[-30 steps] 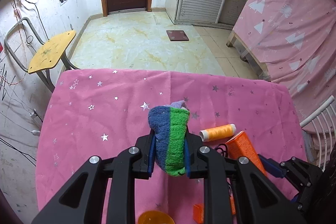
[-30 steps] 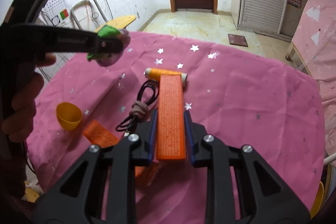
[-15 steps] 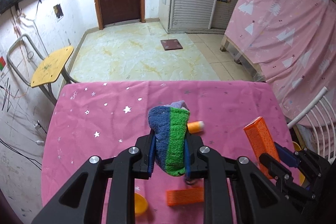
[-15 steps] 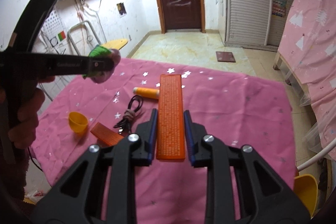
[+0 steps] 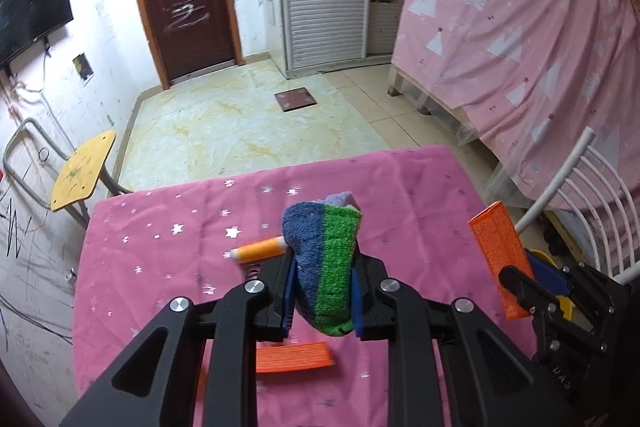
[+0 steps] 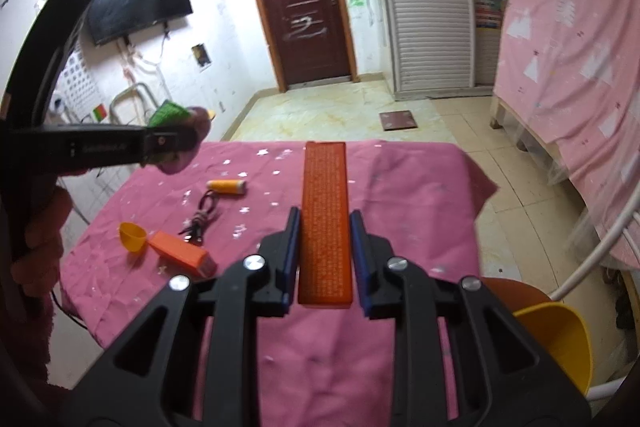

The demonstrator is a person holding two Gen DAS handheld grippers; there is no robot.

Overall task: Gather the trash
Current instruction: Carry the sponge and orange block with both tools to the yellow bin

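Observation:
My left gripper (image 5: 322, 297) is shut on a rolled blue-and-green cloth (image 5: 324, 267), held up above the pink starred tablecloth (image 5: 160, 247). My right gripper (image 6: 325, 259) is shut on a long orange box (image 6: 325, 219), also lifted; that box (image 5: 498, 259) shows at the right of the left wrist view. On the cloth lie an orange thread spool (image 6: 226, 186), a black cable bundle (image 6: 200, 221), a small yellow cup (image 6: 132, 235) and a short orange box (image 6: 182, 253). The left gripper with the cloth (image 6: 172, 115) shows at the left of the right wrist view.
A yellow bin (image 6: 560, 339) stands on the floor beside the table's right edge, next to a white chair (image 5: 580, 187). A yellow-seated chair (image 5: 80, 175) stands left of the table. A pink-draped frame (image 5: 520, 47) fills the right side of the room. A person's hand (image 6: 40, 227) grips the left tool.
Both grippers have risen and drawn back from the table with their loads, so more of the floor and room shows. The spool, cable, cup and short box stayed in place.

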